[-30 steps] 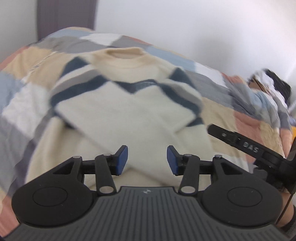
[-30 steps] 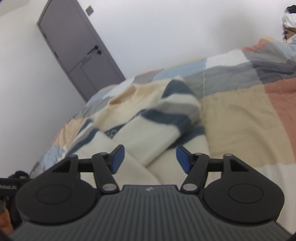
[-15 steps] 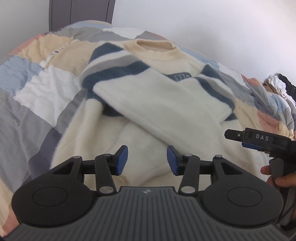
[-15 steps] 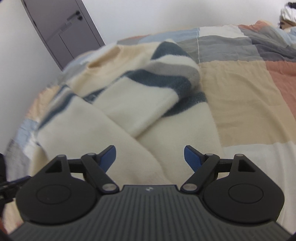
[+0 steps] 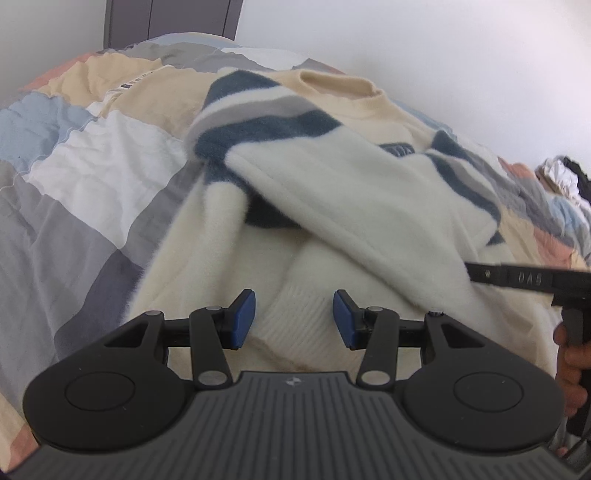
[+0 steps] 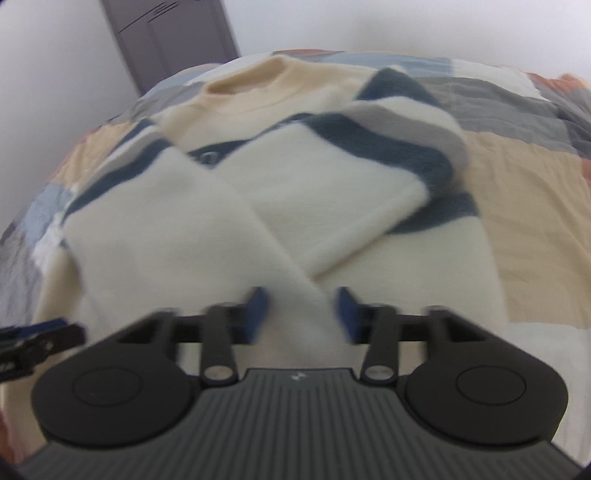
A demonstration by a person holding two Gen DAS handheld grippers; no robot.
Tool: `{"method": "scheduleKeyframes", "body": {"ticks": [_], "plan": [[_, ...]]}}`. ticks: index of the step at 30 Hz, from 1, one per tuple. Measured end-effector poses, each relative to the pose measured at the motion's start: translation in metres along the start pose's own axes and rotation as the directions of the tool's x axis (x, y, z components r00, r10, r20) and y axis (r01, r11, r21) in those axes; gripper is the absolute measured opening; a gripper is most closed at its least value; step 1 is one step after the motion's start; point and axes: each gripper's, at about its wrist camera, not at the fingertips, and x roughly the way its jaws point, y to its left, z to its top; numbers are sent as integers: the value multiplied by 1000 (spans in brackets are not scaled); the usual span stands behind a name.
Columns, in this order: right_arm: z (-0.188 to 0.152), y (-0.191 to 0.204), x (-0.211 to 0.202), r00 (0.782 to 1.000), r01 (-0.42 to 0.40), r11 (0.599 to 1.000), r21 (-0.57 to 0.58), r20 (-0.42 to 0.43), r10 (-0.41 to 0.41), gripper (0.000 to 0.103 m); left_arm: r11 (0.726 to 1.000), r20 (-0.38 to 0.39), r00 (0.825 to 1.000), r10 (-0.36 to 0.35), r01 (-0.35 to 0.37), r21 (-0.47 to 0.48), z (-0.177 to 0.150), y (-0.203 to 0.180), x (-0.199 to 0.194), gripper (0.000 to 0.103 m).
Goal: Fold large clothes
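A cream sweater (image 5: 343, 206) with navy and grey stripes lies on the bed, collar at the far end, both sleeves folded across its front. It fills the right wrist view (image 6: 207, 229) too. My left gripper (image 5: 293, 319) is open, low over the ribbed cuff (image 5: 299, 325) of one sleeve near the hem. My right gripper (image 6: 301, 314) is open, its jaws either side of the other sleeve's end, image blurred. The right gripper also shows at the right edge of the left wrist view (image 5: 524, 278).
The patchwork quilt (image 5: 74, 177) in grey, white, beige, blue and salmon covers the bed. A grey door (image 6: 173, 33) stands behind the bed's far end. A heap of clothes (image 5: 565, 177) lies at the far right.
Both grippers have come down and closer to the near end of the sweater. The right gripper's jaws have narrowed since half a second ago and now straddle the sleeve end.
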Motion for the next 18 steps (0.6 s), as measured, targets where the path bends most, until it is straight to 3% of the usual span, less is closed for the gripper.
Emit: {"method": "scheduleKeyframes", "body": {"ticks": [1, 3, 9, 13, 18], "plan": [[0, 6, -3, 1000, 8, 999, -39, 2, -8, 14, 1000, 5, 1000, -9, 9, -8, 0, 1, -2, 53], [2, 14, -12, 999, 28, 996, -83, 35, -25, 8, 1000, 13, 1000, -17, 17, -21, 0, 3, -6, 53], [17, 1, -38, 979, 116, 993, -29, 175, -109, 7, 997, 86, 996, -16, 22, -68, 8, 15, -31, 53], [11, -12, -22, 980, 153, 988, -3, 130, -151, 7, 988, 116, 993, -8, 26, -152, 15, 33, -42, 53], [2, -12, 6, 986, 160, 987, -5, 57, -159, 8, 985, 42, 999, 5, 3, -175, 11, 39, -34, 53]]}}
